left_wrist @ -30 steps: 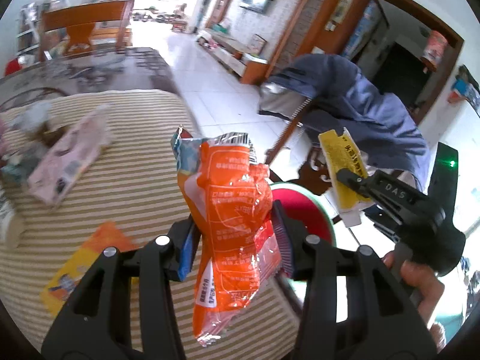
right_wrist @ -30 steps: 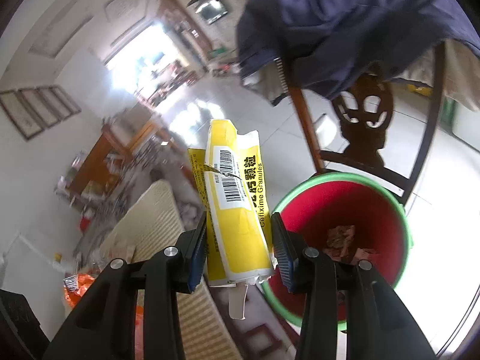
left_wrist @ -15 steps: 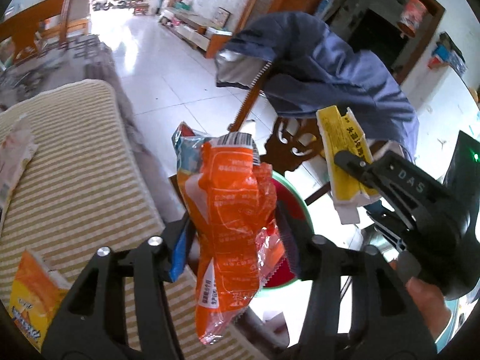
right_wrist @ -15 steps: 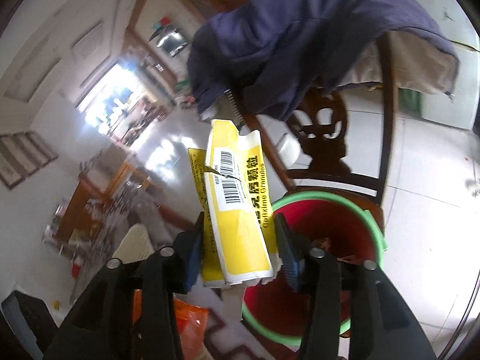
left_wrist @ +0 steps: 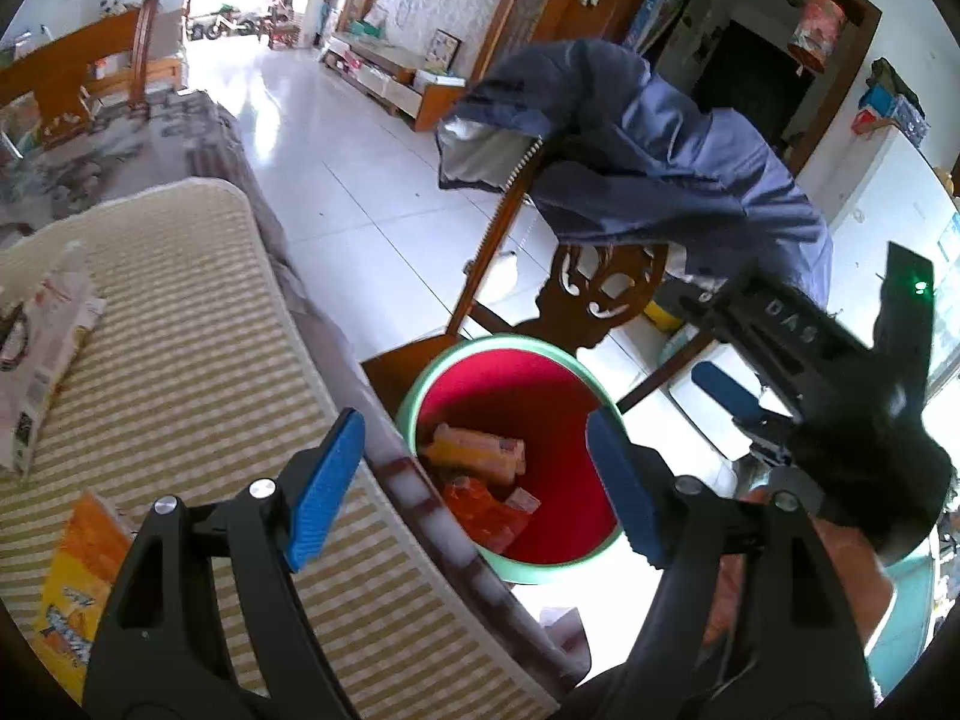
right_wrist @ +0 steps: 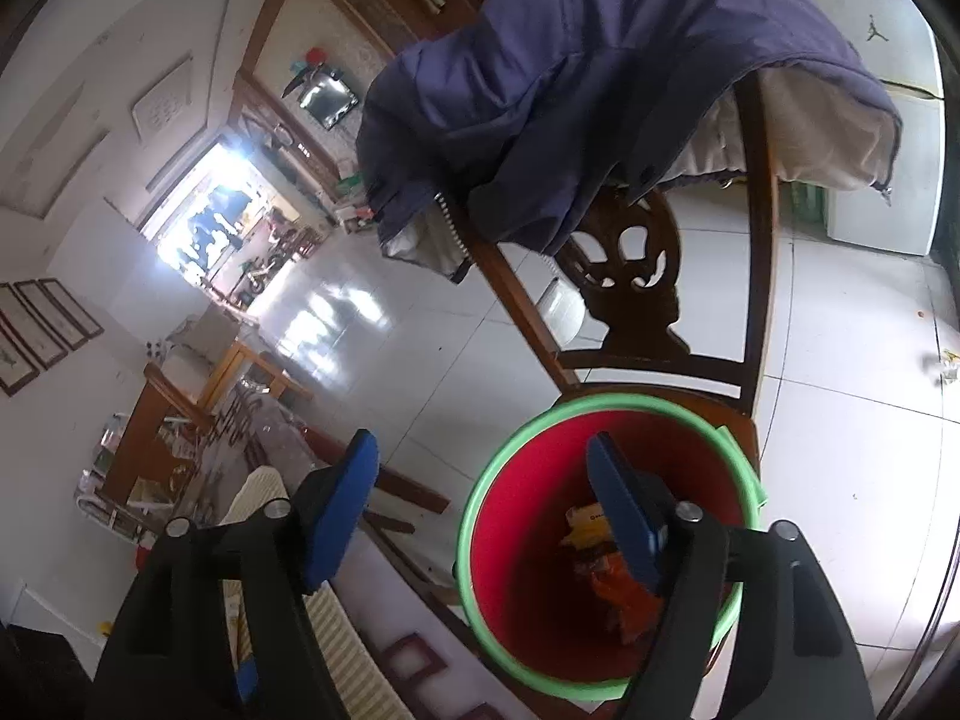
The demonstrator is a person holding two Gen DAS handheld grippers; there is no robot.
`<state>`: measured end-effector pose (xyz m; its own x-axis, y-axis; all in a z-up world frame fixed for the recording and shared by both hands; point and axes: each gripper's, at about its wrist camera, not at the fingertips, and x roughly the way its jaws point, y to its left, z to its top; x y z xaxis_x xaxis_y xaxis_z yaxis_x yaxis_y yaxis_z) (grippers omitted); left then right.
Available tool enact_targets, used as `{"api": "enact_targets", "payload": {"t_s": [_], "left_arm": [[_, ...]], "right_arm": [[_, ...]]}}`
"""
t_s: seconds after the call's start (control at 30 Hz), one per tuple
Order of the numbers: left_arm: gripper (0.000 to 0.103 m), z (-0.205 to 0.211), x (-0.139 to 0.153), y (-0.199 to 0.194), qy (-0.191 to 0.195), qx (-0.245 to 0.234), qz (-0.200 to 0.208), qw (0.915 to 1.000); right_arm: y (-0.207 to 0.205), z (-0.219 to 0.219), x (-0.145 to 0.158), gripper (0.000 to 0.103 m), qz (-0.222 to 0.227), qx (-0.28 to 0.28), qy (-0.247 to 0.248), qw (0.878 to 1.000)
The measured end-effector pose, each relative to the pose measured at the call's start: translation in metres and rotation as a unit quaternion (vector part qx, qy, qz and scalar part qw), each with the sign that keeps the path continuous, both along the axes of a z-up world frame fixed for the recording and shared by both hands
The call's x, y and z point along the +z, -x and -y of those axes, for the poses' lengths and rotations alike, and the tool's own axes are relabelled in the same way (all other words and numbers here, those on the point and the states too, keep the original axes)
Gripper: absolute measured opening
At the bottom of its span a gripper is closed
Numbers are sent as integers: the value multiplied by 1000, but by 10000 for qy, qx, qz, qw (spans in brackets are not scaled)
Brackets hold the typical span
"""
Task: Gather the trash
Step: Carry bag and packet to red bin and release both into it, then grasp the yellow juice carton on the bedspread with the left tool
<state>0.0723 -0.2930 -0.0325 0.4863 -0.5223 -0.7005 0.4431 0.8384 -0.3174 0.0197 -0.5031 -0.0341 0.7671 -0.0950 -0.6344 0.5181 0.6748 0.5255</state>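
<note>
Wide open at the top: red bin (left_wrist: 558, 396) with a green rim, plenty of room to go straight down. Wrappers (left_wrist: 480, 480) only at the very bottom. Behind the bin, in the way: carved wooden chair back (right_wrist: 636, 294) with a big blue jacket (right_wrist: 600, 78) hanging over it. On one side of the bin, close by: edge of the striped table (left_wrist: 198, 360), with an orange packet (left_wrist: 78, 588) and a pale packet (left_wrist: 48, 348) lying on it. Bare white floor (right_wrist: 840, 480) on the far side, free to pass. Left gripper (left_wrist: 474, 480) and right gripper (right_wrist: 480, 510) both spread wide with nothing between the jaws, just opened.
</note>
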Motion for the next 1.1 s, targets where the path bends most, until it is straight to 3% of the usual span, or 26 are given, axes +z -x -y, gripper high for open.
{"api": "enact_targets", "payload": {"t_s": [0.3, 0.5, 0.67, 0.8, 0.9, 1.03, 1.1], "left_arm": [[80, -40, 19, 14, 18, 269, 239, 9994], [81, -112, -8, 34, -706, 857, 194, 9936], [77, -177, -27, 43, -850, 1287, -145, 9879], [77, -189, -32, 34, -935, 1099, -318, 9890], [77, -170, -32, 30, -1298, 676, -187, 9891], [77, -145, -51, 23, -2002, 129, -267, 9793], [77, -142, -59, 19, -2216, 102, -313, 9746]], "right_arm": [[-13, -19, 1, 73, -129, 360, 63, 9992], [-18, -35, 1, 79, -183, 606, -5, 9980], [-26, -61, 4, 79, -237, 964, 97, 9950], [-32, -79, 4, 79, -293, 1206, 162, 9921], [-36, -89, 3, 79, -329, 1327, 182, 9904], [-38, -92, 1, 79, -377, 1366, 212, 9897], [-38, -90, 0, 79, -377, 1338, 156, 9902]]}}
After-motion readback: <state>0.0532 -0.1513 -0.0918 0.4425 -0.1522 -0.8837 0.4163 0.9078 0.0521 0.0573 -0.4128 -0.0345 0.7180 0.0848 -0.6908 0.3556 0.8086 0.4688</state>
